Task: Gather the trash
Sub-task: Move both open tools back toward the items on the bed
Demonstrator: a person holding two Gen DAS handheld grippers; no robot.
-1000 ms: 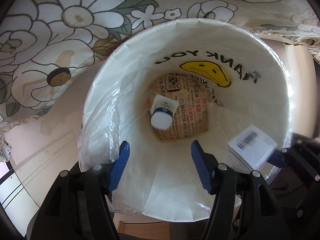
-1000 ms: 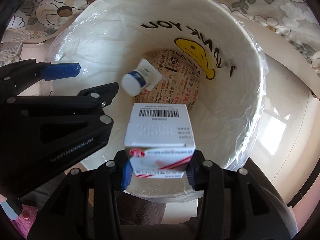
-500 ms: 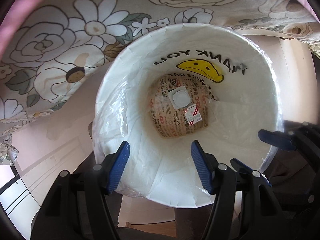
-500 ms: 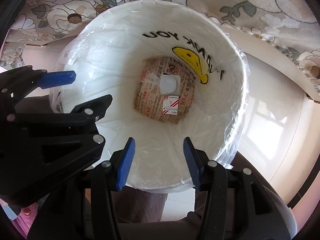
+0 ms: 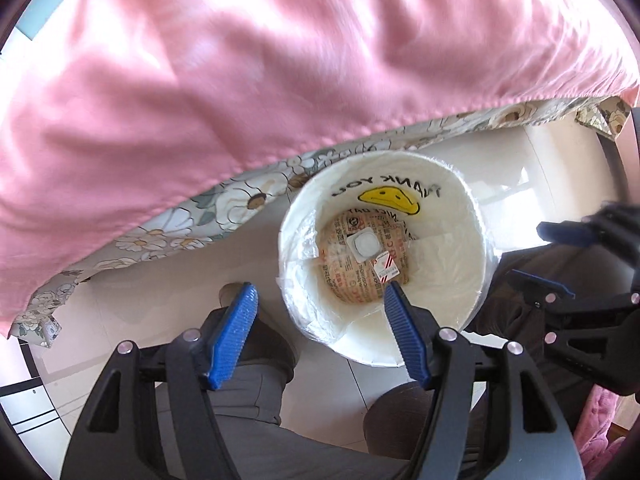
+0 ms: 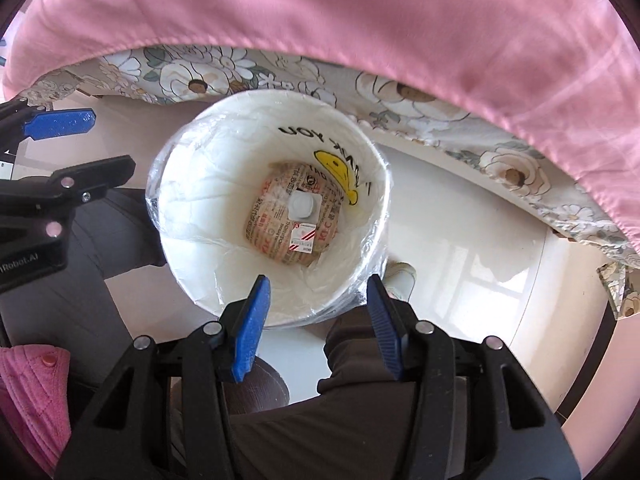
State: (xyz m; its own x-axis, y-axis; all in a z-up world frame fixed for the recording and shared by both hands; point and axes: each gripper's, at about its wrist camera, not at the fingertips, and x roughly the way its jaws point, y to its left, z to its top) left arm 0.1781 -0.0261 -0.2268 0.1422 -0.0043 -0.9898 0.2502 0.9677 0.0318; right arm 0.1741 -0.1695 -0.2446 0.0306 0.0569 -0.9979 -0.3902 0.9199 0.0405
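My jaws stand apart on both sides and hold nothing: the left gripper (image 5: 320,312) and the right gripper (image 6: 320,312) hang above a white bin (image 5: 476,216) lined with a clear plastic bag (image 6: 360,272), which stands on the pale floor (image 6: 460,200) just beside a bed. A pink blanket (image 5: 280,80) lies over a flowered sheet (image 6: 192,72) that hangs down close to the bin's far rim.

At the bottom of the bin, on printed brown paper (image 5: 344,284), lie two pieces of trash: a small bottle (image 5: 363,243) and a small box (image 5: 385,266) with red stripes. They touch or nearly touch; I cannot tell which.

The left wrist view shows my right gripper (image 5: 556,260) at the right edge, its blue fingers spread, beyond the bin's rim. The right wrist view shows my left gripper (image 6: 76,144) at the left edge in the same state. Only the right wrist view shows a pink quilted sleeve (image 6: 32,392) low at the left; the left wrist view alone shows a dark-framed white cabinet (image 5: 24,408) at its lower left corner. Both show my grey trousers (image 6: 360,400) below the fingers.

The bottle (image 6: 301,206) is seen end-on, its round white end facing up at the cameras, so its long axis runs roughly upright. The box (image 6: 302,240) likewise shows its small striped end toward the cameras.
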